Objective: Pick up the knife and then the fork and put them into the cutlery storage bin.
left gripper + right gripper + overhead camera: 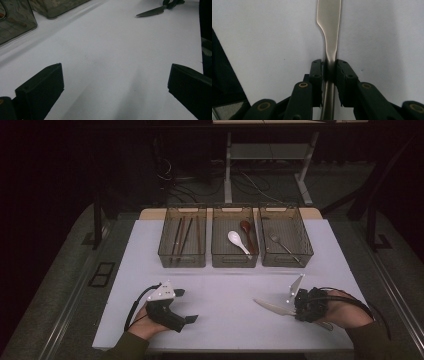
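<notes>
Right gripper point(329, 68): fingers pinch the knife point(329, 37) at its handle neck, blade flat on counter point(225, 290), ready to lift. Left gripper point(172, 307): fingers spread, idle.

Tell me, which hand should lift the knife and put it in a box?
The right one, probably. The right gripper is already shut on the knife by its handle, while the left gripper sits open on the table, well away from it.

right gripper point(329, 67) jaws clamp a metal knife point(329, 30) over white table point(262, 37).
</notes>
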`<action>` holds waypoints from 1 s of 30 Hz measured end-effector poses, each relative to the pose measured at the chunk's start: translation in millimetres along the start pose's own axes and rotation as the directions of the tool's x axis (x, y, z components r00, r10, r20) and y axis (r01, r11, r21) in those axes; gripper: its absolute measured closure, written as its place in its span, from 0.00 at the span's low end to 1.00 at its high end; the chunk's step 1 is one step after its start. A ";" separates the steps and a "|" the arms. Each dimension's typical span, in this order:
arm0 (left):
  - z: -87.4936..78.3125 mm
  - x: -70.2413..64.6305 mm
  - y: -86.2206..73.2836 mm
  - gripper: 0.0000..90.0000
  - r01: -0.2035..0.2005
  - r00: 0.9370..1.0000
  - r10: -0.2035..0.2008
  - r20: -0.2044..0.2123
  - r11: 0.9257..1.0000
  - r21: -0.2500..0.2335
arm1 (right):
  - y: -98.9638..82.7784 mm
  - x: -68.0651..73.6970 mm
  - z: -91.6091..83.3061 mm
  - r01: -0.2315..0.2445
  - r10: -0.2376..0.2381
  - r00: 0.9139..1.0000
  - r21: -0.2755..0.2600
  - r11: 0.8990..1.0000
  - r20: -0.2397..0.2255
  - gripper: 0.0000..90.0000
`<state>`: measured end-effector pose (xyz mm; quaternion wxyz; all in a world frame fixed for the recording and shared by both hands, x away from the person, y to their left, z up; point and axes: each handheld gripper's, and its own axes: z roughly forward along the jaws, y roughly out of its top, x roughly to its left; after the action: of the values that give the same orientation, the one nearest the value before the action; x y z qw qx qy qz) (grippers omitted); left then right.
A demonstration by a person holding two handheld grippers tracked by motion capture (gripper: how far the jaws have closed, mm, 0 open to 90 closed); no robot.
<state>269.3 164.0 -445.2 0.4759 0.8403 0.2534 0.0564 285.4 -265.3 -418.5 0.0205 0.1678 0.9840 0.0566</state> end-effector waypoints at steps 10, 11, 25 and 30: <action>-0.4 -0.1 -0.1 0.00 0.002 1.000 -0.002 -0.001 1.000 -0.002 | 8.3 -1.9 1.2 0.003 -0.003 1.000 0.056 0.998 -0.006 0.89; -0.4 0.0 -0.1 0.00 0.003 1.000 -0.003 0.000 1.000 -0.003 | 8.0 -2.4 1.3 -0.006 0.007 1.000 0.053 0.999 -0.009 0.89; -0.4 0.1 -0.2 0.00 0.003 1.000 -0.003 0.002 1.000 -0.002 | -8.0 -20.9 -14.8 -0.131 0.126 0.991 -0.189 0.973 -0.038 0.89; -0.2 0.2 -0.2 0.00 0.001 1.000 -0.001 0.004 1.000 0.000 | -15.4 -28.7 -19.6 -0.193 0.191 0.981 -0.289 0.938 -0.033 0.89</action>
<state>269.3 164.4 -445.3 0.4763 0.8404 0.2528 0.0548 306.2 -291.3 -400.3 0.0372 0.2579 0.9439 0.2030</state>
